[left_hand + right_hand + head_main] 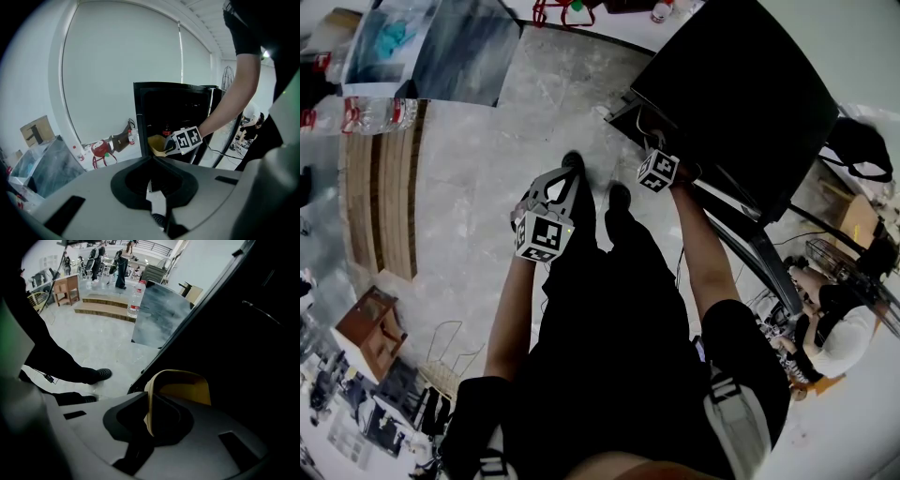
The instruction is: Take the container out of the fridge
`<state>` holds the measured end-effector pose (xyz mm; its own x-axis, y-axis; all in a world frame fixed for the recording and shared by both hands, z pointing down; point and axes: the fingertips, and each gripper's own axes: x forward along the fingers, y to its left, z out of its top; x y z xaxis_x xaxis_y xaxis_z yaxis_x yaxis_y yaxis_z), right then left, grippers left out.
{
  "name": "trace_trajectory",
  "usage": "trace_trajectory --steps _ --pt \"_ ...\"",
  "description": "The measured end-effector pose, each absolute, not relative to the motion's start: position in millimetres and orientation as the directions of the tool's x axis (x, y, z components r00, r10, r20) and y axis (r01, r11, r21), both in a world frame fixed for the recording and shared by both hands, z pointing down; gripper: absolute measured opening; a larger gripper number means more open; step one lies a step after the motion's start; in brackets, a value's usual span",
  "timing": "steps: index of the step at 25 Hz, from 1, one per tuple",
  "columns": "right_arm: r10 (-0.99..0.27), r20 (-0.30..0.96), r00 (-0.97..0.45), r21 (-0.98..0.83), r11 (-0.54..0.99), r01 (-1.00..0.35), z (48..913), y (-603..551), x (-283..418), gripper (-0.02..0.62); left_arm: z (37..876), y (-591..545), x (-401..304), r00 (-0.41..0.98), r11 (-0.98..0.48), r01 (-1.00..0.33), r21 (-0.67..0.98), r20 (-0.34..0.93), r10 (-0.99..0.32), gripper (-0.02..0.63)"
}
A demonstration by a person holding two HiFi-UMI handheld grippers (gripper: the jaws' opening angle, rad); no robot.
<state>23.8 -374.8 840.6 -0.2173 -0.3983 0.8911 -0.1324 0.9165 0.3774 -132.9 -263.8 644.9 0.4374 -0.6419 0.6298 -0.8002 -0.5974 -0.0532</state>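
A black fridge [741, 94] stands open in front of me, its inside dark [253, 333]. My right gripper [150, 404] reaches into it and is shut on the rim of a yellow container [183, 390], which sits at the fridge's front edge. In the left gripper view the same container [157, 144] shows in the fridge [187, 101], just beside the right gripper's marker cube [187, 139]. My left gripper [151, 161] hangs back from the fridge over the floor, jaws together with nothing in them. In the head view it [567, 169] is left of the right gripper's cube [657, 170].
The fridge door [220, 140] stands open at the right. A grey panel [161, 317] leans near the fridge, with bottles [135, 298] and low wooden steps [105, 305] behind. A red bag [99, 149] lies by the wall. A person [839, 328] sits at the right.
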Motion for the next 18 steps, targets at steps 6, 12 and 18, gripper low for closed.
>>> trace_trajectory --steps 6,12,18 --pt "-0.396 0.888 -0.234 0.375 0.918 -0.130 832.5 -363.3 24.5 0.028 639.3 -260.1 -126.3 0.435 -0.591 -0.804 -0.058 0.621 -0.652 0.021" --pt "-0.399 0.884 -0.244 0.384 0.917 -0.108 824.2 -351.0 27.2 0.029 633.8 -248.7 -118.0 0.433 -0.593 -0.803 -0.066 0.618 -0.656 0.021" --pt "-0.407 0.871 -0.276 0.399 0.913 -0.086 808.3 -338.6 25.8 0.028 626.2 -236.3 -107.7 0.436 -0.607 -0.790 -0.083 0.620 -0.652 0.021"
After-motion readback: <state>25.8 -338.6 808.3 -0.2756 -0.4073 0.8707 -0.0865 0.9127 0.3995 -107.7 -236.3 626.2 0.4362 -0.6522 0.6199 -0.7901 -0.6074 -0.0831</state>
